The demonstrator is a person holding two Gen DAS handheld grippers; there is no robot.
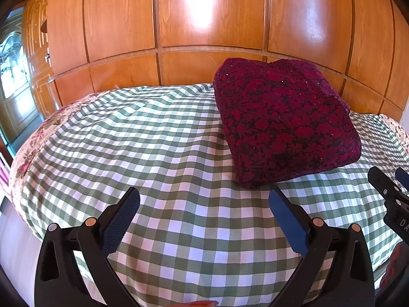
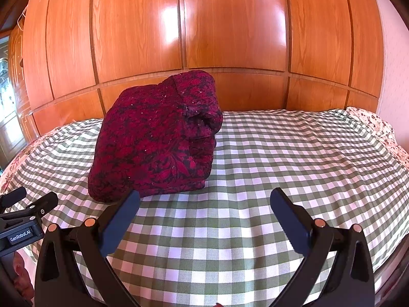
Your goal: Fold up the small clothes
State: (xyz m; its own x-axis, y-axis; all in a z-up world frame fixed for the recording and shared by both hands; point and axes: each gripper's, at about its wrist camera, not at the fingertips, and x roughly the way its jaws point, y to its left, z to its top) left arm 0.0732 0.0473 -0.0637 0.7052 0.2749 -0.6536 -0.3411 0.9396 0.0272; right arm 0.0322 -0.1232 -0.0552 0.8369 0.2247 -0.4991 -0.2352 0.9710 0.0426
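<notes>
Left wrist view: the left claw (image 1: 204,199) hangs wide apart over the green-and-white checked bedspread (image 1: 158,158), holding nothing. The folded dark red floral garment (image 1: 283,122) lies on the bedspread just beyond the claw's right finger, reaching back toward the wooden panelled wardrobe (image 1: 204,25). At the right edge, beside the garment's near corner, part of the right claw (image 1: 388,181) shows.

In the right wrist view, the right claw (image 2: 205,200) is also spread wide and empty above the bedspread (image 2: 294,153). The garment (image 2: 156,140) sits as a thick, layered bundle, its near edge just behind the claw's left finger, its folded layers showing on the side away from the left claw (image 2: 30,199), which lies low, on the garment's near left side. The wardrobe (image 2: 204,25) stands behind the garment.
</notes>
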